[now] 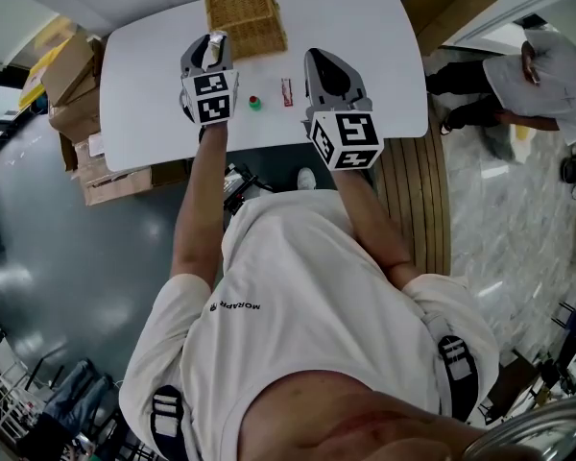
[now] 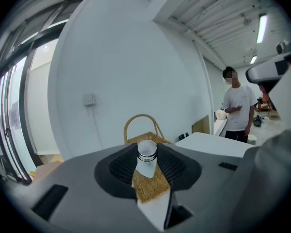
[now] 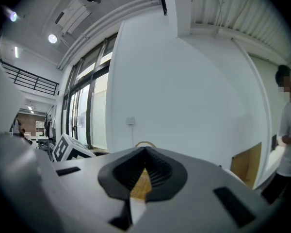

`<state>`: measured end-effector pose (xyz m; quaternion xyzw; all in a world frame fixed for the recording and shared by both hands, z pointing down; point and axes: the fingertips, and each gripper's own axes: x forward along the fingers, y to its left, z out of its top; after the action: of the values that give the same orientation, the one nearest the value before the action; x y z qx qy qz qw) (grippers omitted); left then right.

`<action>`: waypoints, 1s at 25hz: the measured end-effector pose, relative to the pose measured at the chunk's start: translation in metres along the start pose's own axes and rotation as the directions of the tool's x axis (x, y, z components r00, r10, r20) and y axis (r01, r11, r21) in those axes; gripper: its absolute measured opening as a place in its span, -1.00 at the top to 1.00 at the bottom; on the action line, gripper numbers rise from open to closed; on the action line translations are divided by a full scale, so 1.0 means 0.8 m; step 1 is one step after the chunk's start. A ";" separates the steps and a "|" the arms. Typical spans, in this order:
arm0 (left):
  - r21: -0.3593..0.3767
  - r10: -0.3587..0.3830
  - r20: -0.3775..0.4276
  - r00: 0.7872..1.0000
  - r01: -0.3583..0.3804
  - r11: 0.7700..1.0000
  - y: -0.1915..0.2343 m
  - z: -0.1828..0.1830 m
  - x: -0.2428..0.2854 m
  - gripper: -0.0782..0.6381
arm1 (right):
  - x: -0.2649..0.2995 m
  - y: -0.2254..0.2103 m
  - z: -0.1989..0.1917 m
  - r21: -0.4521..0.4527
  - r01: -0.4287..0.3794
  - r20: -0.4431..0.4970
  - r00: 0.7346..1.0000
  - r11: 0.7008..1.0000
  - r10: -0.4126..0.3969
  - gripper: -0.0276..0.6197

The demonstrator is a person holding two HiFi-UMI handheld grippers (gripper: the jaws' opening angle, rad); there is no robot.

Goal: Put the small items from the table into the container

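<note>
**Bottle in left fingers, not yet over the basket**

Nearest you, a green piece [image 1: 255,103] and a red piece [image 1: 287,91] are lying loose on the counter [image 1: 144,75] between your grippers. The right gripper [image 1: 316,60] fingers are pressing together at the tips, holding nothing. The left gripper [image 1: 212,54] fingers are pinching a small silver-capped bottle [image 2: 146,158], up off the counter. Beyond it the wicker basket [image 1: 250,22] is sitting open. Risks: the bottle looks gripped near the tips only, so tilting may slip it. Releasing short of the rim would bounce it off.
</note>
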<state>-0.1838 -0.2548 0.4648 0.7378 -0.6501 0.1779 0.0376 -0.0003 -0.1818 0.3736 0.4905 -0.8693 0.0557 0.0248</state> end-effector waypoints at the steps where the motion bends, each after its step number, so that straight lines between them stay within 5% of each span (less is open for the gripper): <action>1: 0.004 -0.003 0.000 1.000 0.003 1.000 0.000 0.002 0.003 0.42 | 0.000 -0.001 0.000 0.000 0.002 0.000 1.000 1.000 -0.002 0.88; 25: 0.064 -0.031 -0.010 0.999 0.032 0.997 0.012 0.014 0.100 0.42 | 0.002 -0.022 -0.006 -0.004 0.044 -0.014 0.999 0.999 -0.044 0.88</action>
<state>-0.1832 -0.3350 0.4779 0.7480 -0.6320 0.2017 0.0196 0.0138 -0.1912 0.3794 0.5089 -0.8583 0.0570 0.0329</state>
